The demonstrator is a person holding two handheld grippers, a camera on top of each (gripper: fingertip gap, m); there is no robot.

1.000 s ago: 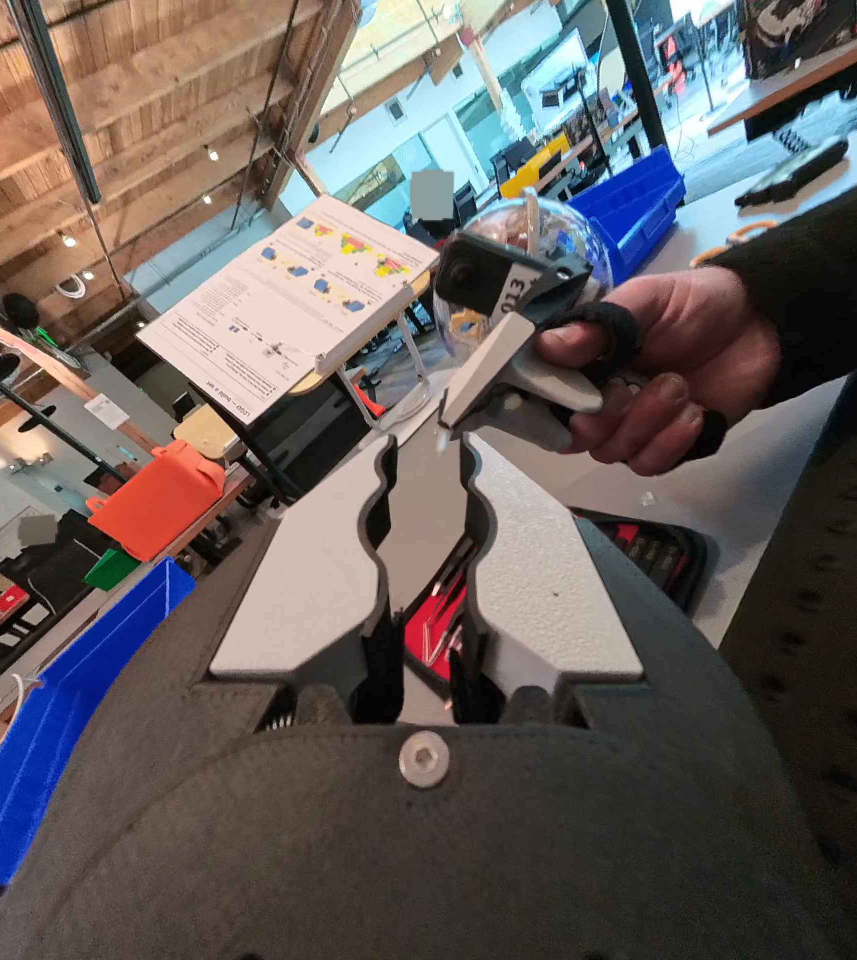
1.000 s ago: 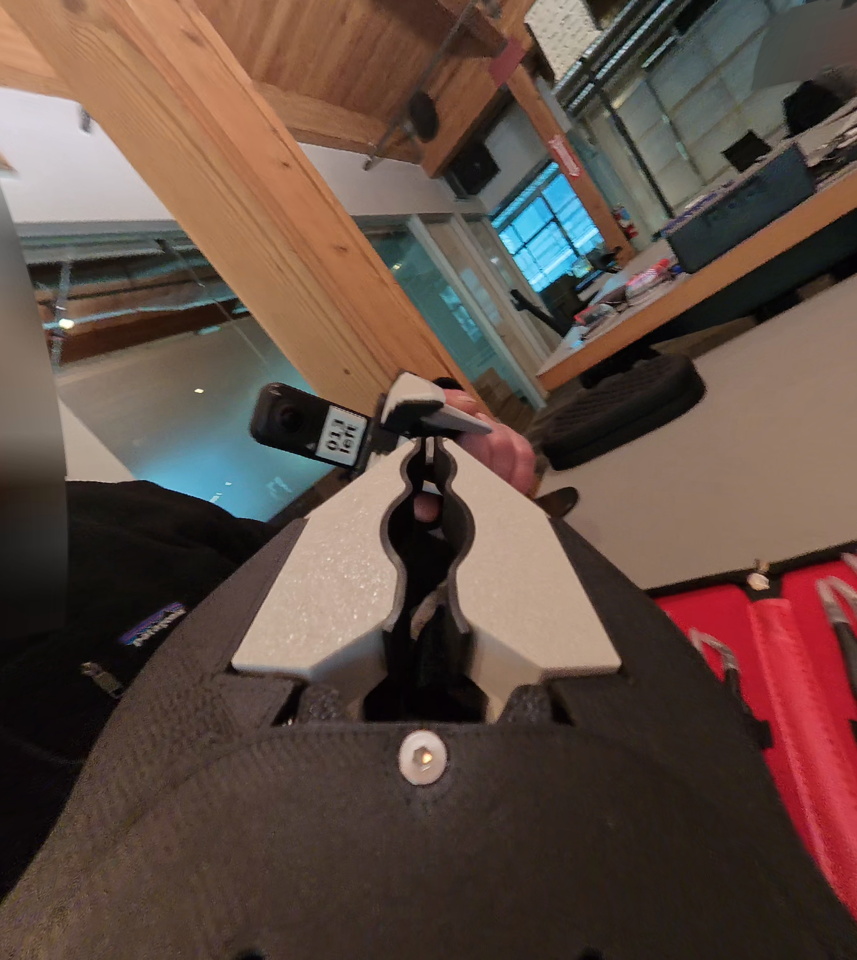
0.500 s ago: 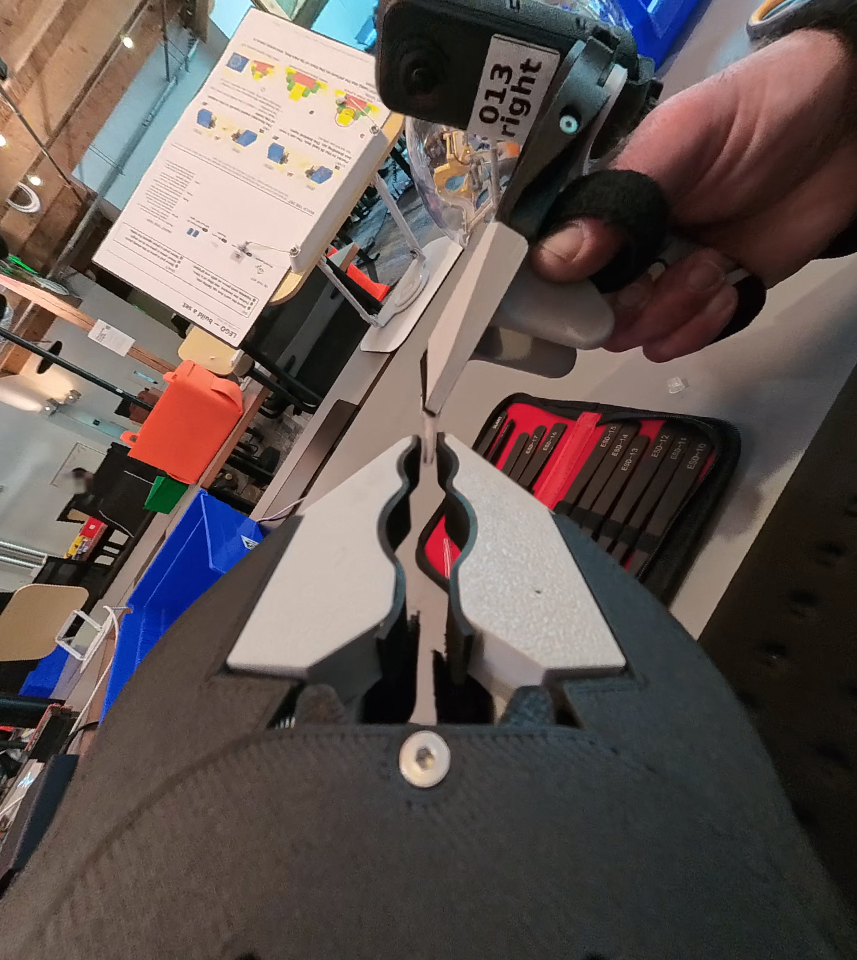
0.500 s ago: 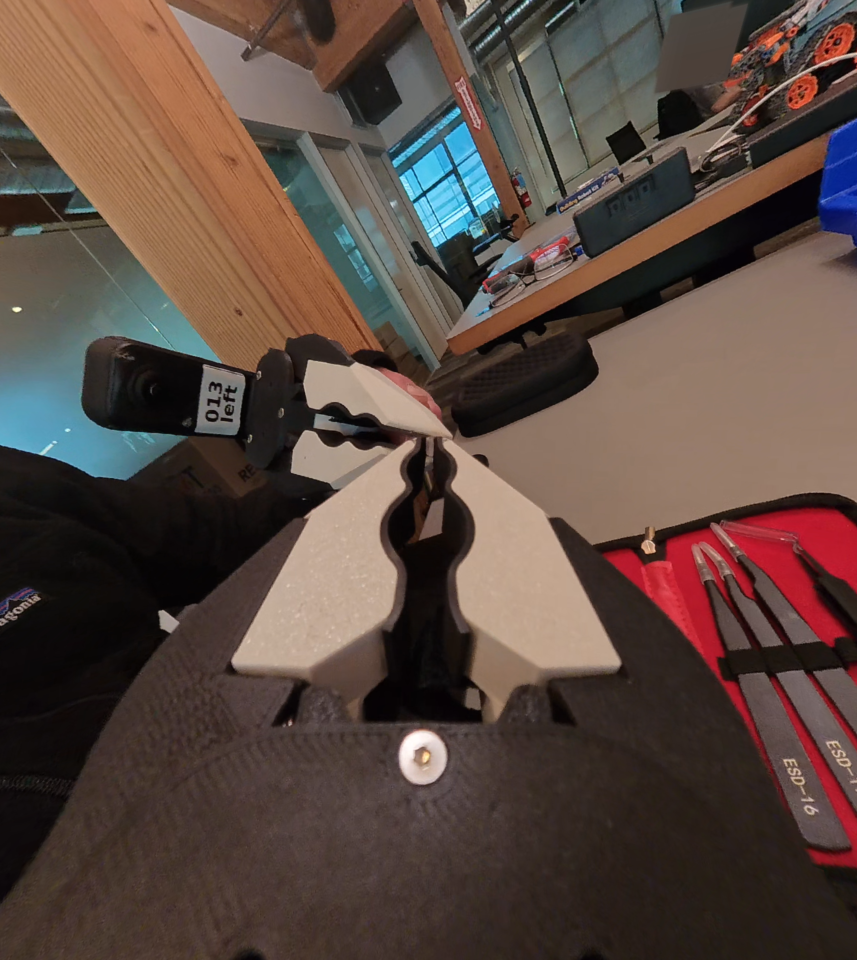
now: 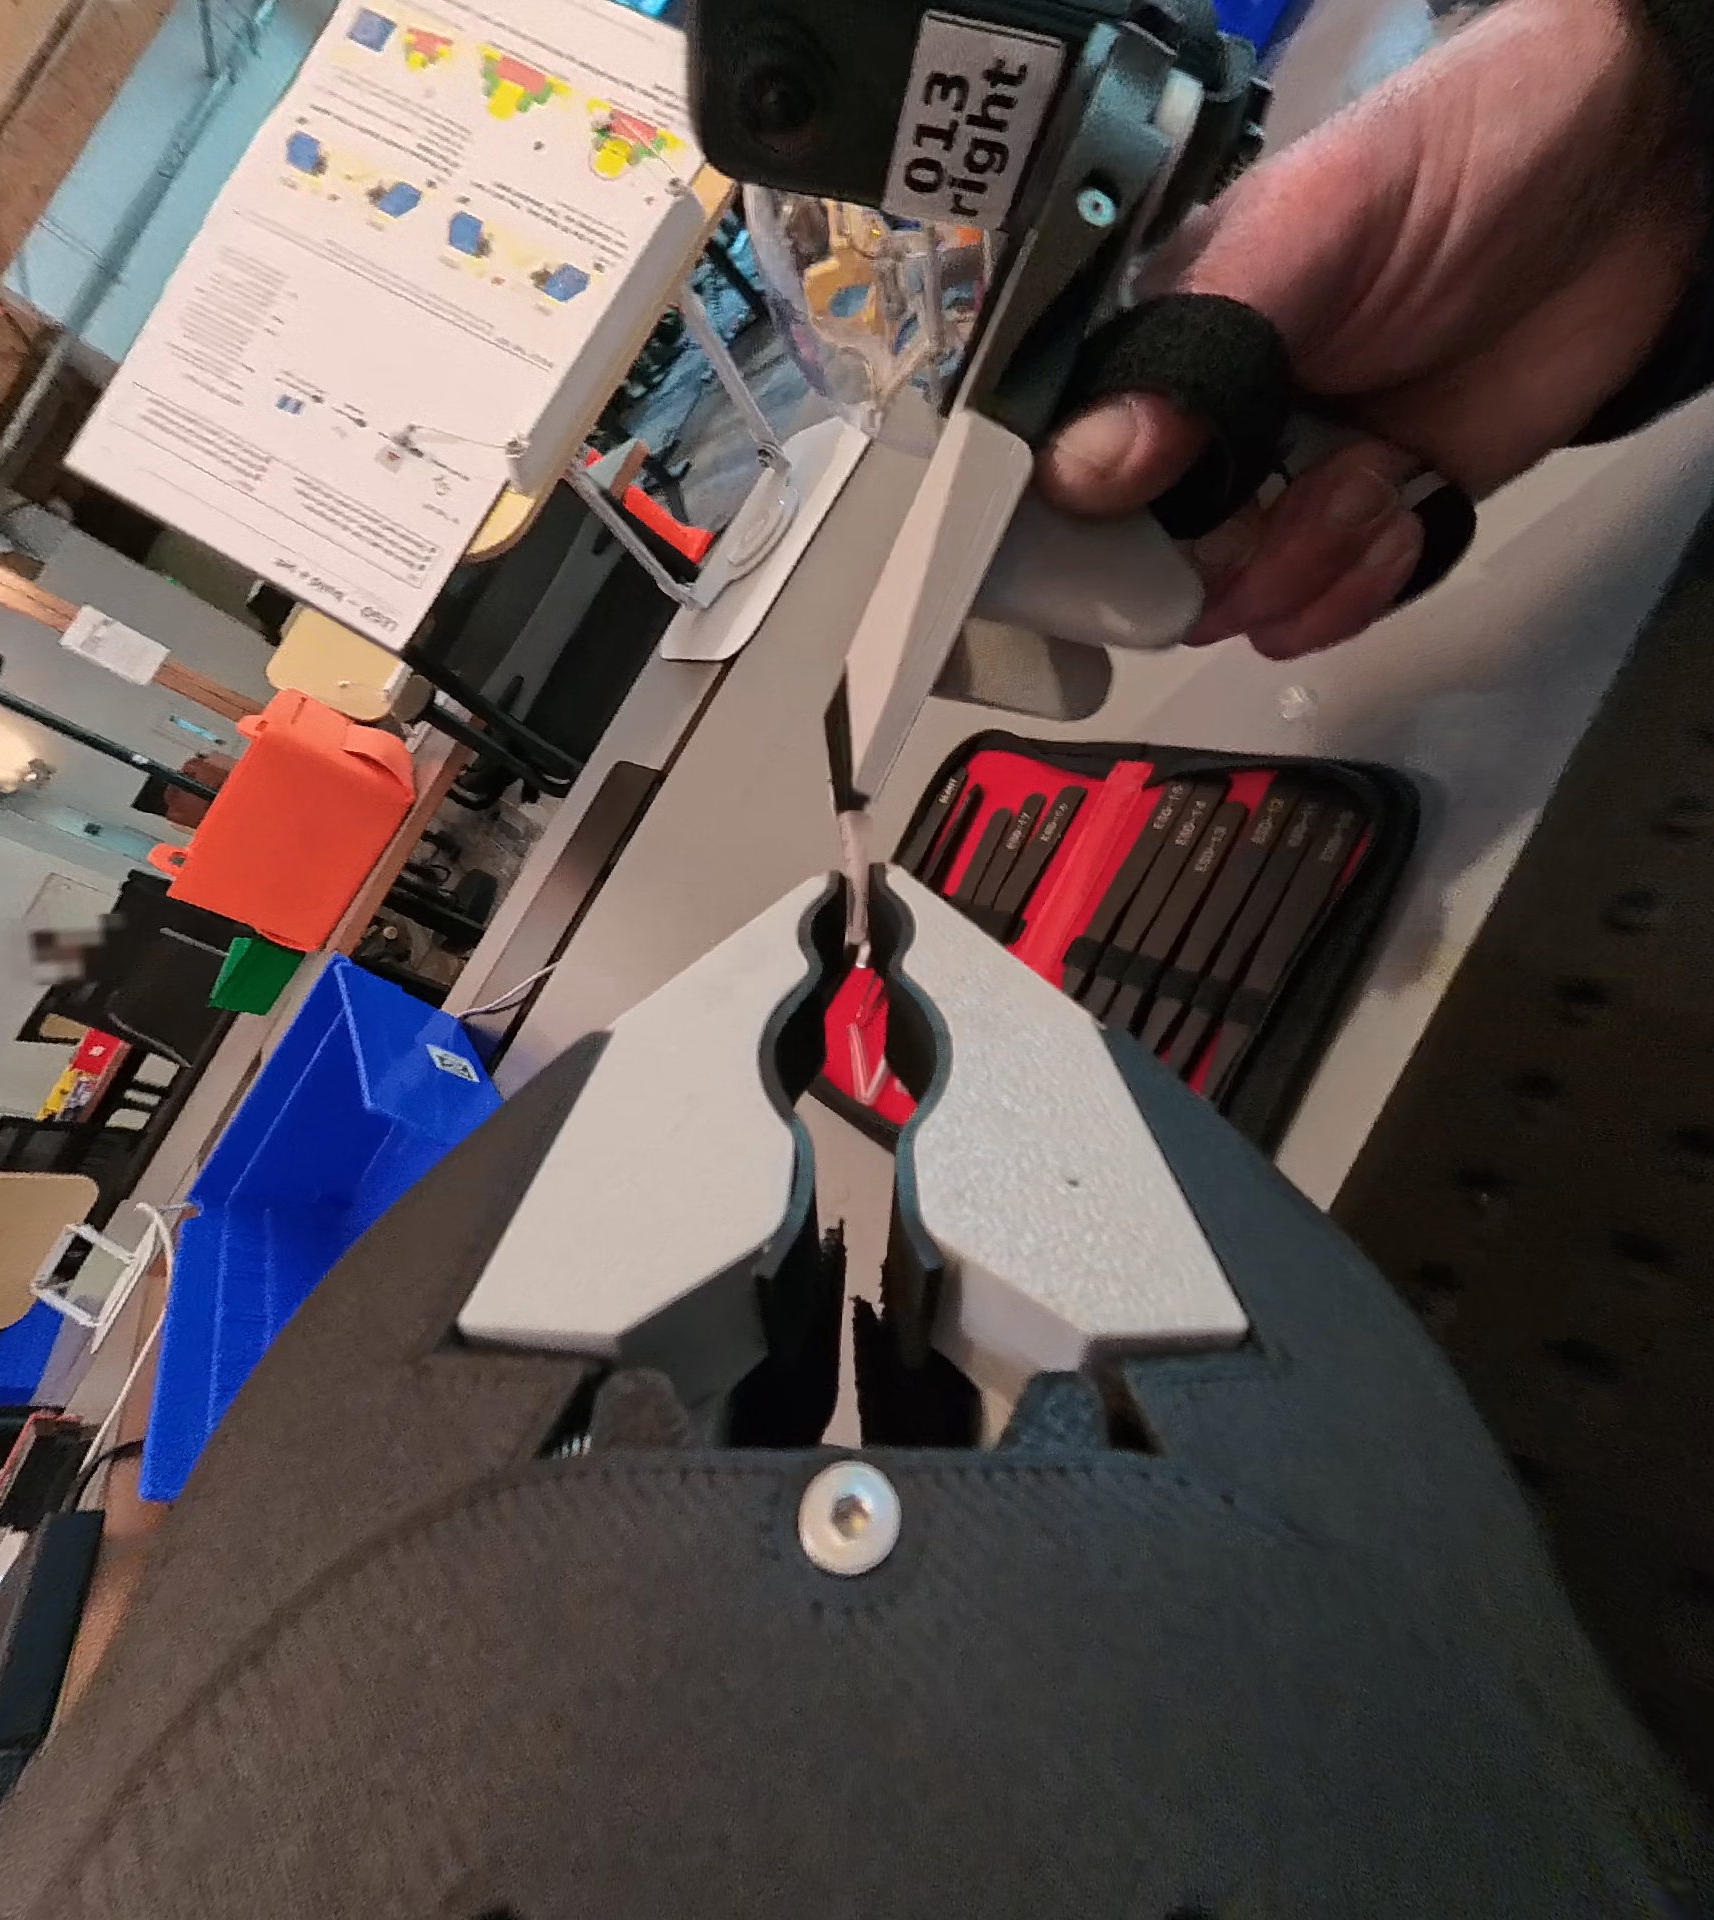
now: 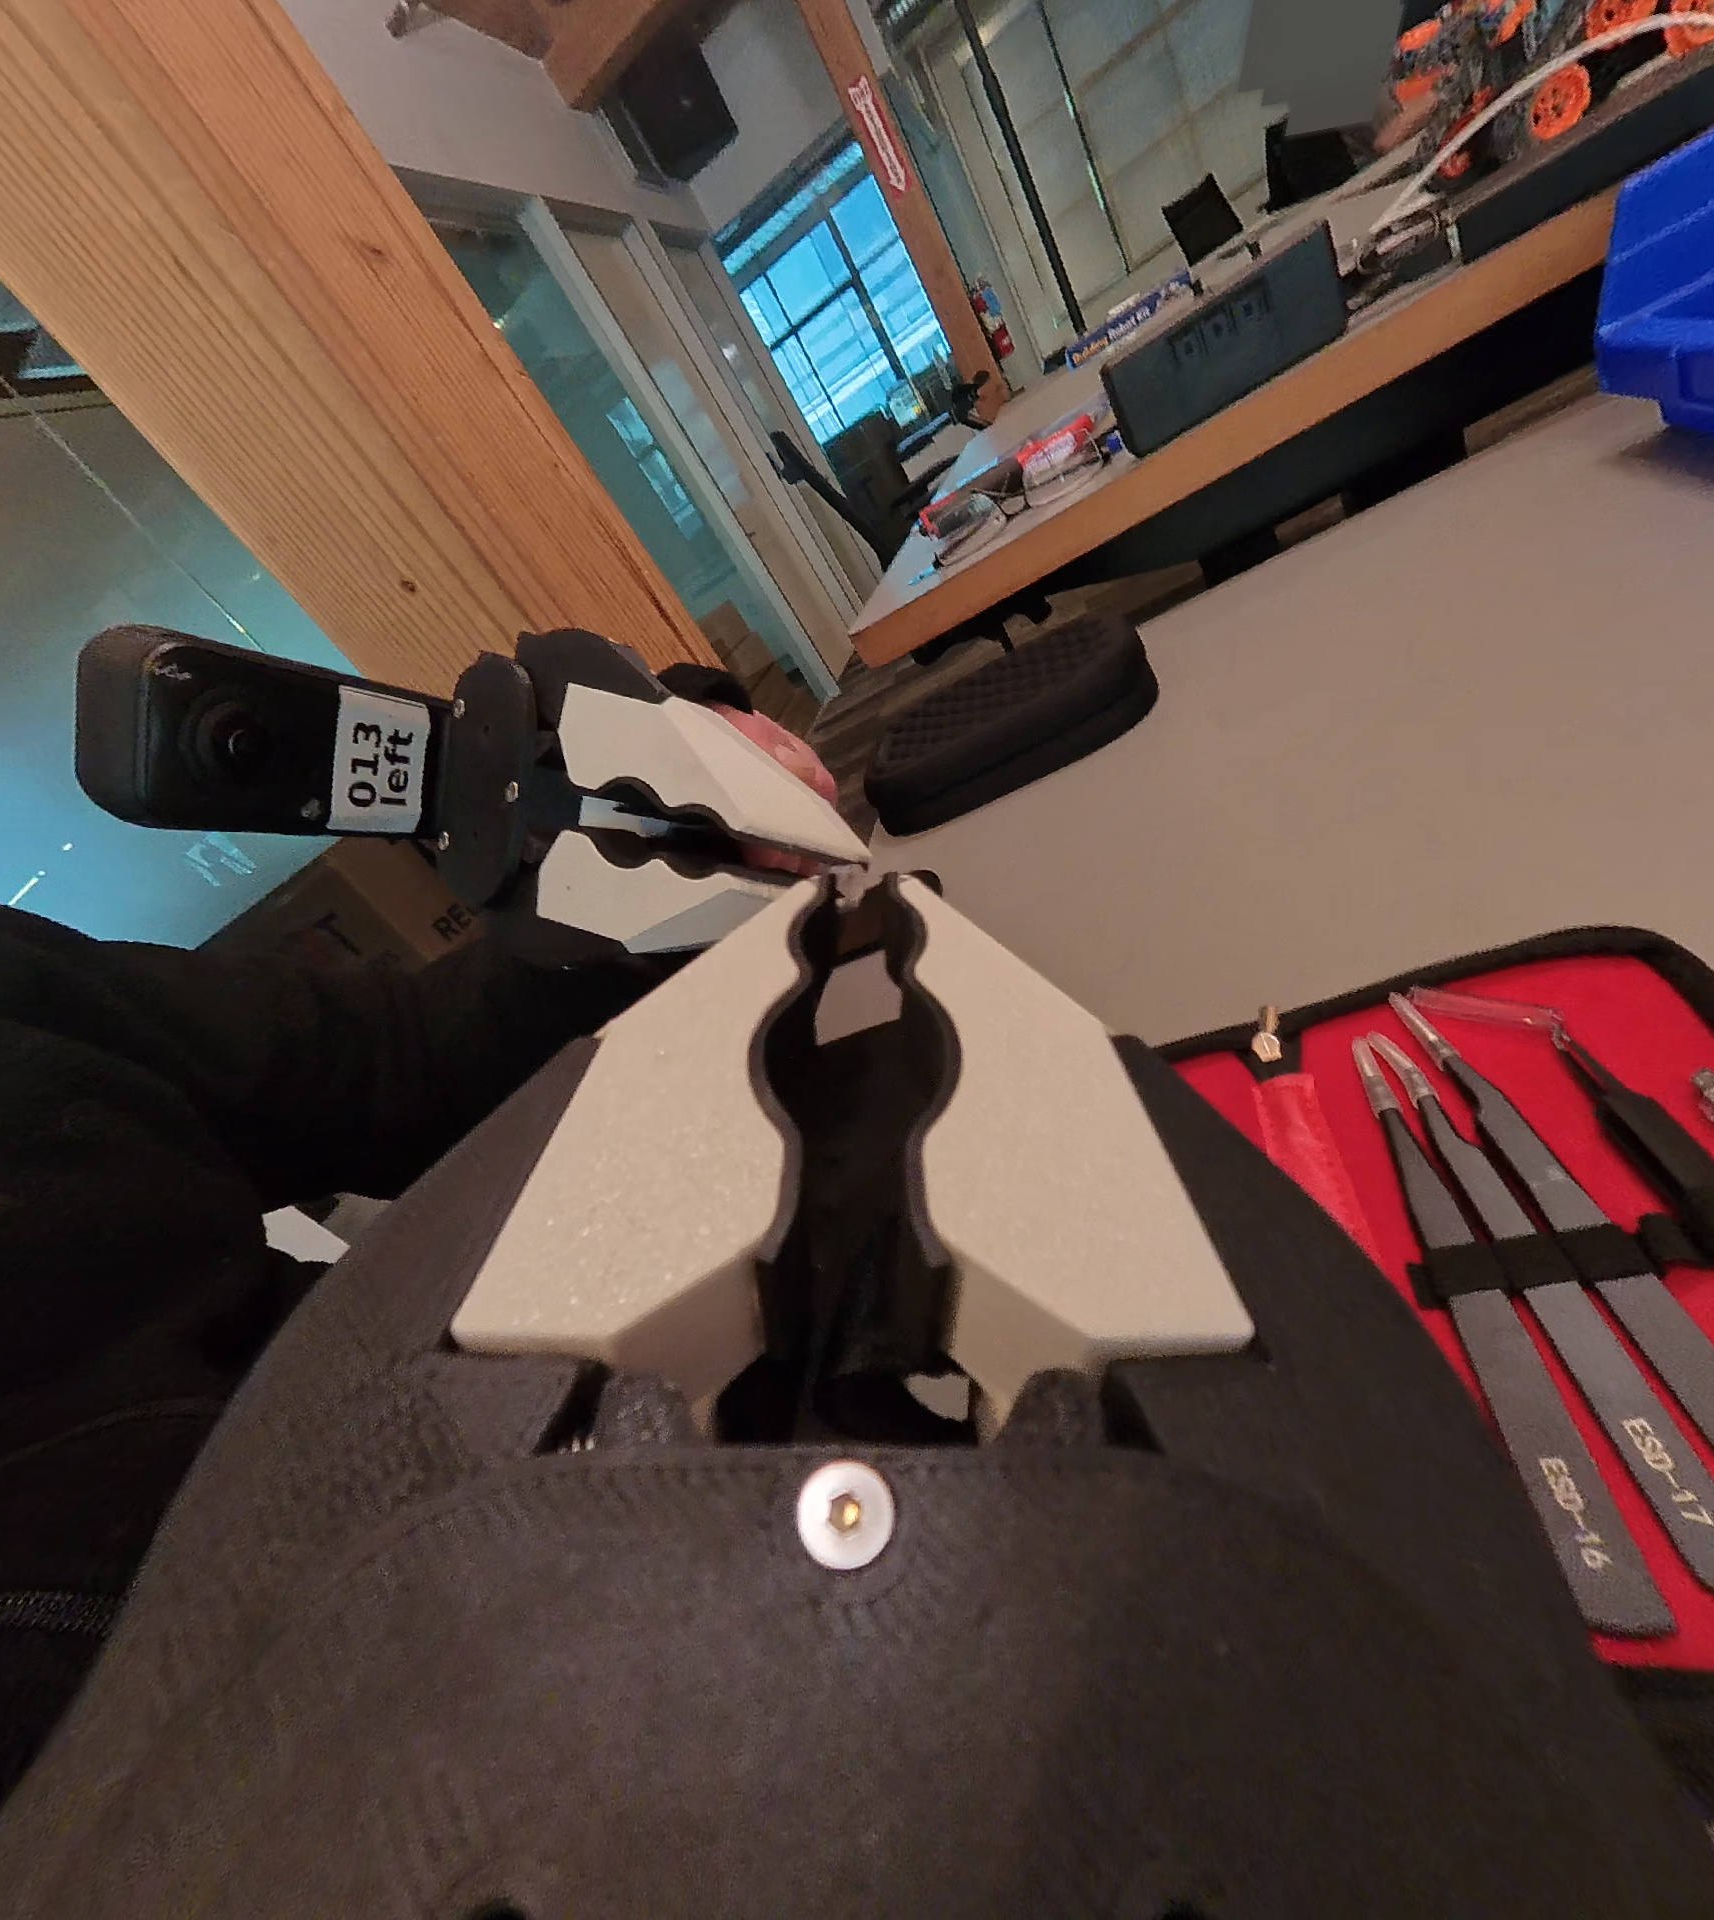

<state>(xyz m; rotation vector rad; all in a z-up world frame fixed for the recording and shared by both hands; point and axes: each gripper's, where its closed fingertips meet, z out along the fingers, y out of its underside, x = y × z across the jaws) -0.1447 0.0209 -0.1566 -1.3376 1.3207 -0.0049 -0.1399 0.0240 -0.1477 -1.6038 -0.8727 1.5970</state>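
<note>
— What sort of place is this?
— A workshop or maker lab. Timber beams and glass walls at 11 o'clock, long tables.
— What else shows it?
— Blue bins at 8 o'clock, a tweezer kit at 3, a wheeled robot at 1, an instruction sheet on a stand.

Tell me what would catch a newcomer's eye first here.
The two grippers meeting tip to tip: the left gripper and right gripper both pinch a slim tweezer in mid-air. Below lies an open red-lined tweezer case on the grey table.
</note>
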